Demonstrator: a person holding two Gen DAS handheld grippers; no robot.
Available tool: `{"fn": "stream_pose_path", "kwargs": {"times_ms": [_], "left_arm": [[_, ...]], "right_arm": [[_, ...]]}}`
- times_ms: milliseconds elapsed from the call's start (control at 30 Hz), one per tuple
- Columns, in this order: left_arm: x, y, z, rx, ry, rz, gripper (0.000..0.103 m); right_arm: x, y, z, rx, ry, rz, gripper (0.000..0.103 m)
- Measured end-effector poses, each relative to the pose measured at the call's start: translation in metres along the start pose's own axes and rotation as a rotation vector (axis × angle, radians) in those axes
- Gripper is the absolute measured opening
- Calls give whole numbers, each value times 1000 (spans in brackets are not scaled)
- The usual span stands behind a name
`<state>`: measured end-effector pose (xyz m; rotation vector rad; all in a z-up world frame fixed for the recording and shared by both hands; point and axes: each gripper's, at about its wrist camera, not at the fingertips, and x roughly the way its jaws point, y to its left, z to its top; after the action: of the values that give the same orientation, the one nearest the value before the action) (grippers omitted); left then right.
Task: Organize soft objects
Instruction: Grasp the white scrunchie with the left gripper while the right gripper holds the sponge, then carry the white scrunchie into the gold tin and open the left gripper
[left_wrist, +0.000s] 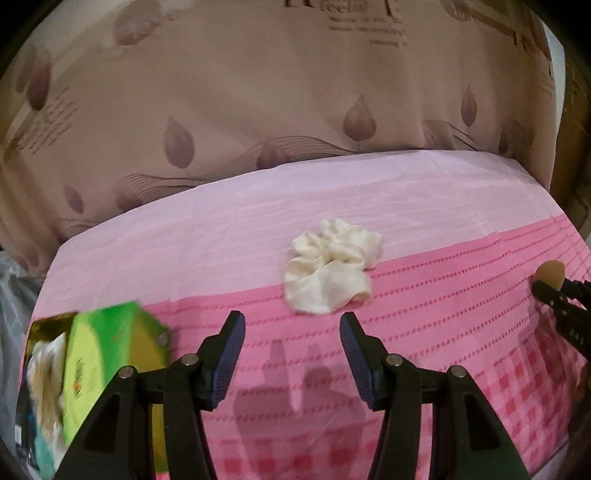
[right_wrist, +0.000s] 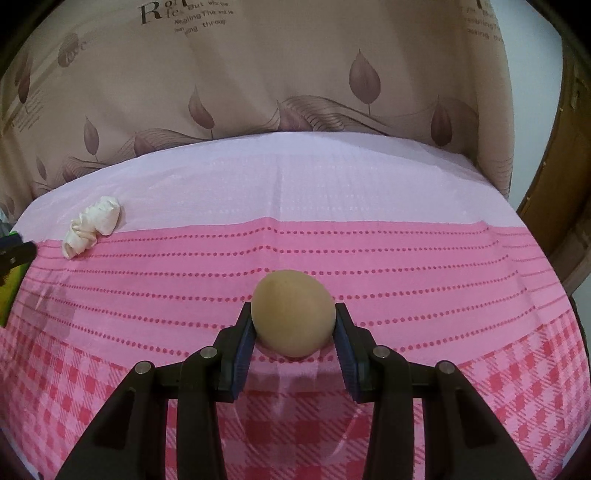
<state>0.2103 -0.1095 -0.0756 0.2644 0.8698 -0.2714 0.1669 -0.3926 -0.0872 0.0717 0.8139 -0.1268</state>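
Note:
A cream scrunchie (left_wrist: 332, 267) lies on the pink cloth, just beyond my left gripper (left_wrist: 291, 326), which is open and empty above the cloth. The scrunchie also shows at the far left in the right wrist view (right_wrist: 92, 225). My right gripper (right_wrist: 293, 321) is shut on a tan egg-shaped soft ball (right_wrist: 293, 317), both pads pressing its sides. The ball and right gripper tips show at the right edge of the left wrist view (left_wrist: 550, 273).
A green box (left_wrist: 99, 369) holding several soft items stands at the left, close to my left gripper; its edge shows in the right wrist view (right_wrist: 9, 295). The pink tablecloth (right_wrist: 295, 206) covers the table. A beige leaf-print curtain (left_wrist: 258, 110) hangs behind the far edge.

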Motion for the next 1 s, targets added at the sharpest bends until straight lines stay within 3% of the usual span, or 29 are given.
{"fn": "stream_pose_path", "kwargs": {"times_ms": [467,667,767,800,1000], "left_arm": [[60,-17,36,-2,56,-18,55],[78,-12,33,-41,108,-77,54],[83,-9,31,-66,122,-122,27],[81,-9,31,-76,119,-119,12],[71,-13,28,-55,130,-111,10]], "right_arm": [[9,2,-1,-7,24,-5,38],[8,2,-1,-6,24,-4,38],[9,2,-1,-4,25,-1,38],[8,1,-2,-3,25,-1,38],[8,0,-2,1,26,3,38]]}}
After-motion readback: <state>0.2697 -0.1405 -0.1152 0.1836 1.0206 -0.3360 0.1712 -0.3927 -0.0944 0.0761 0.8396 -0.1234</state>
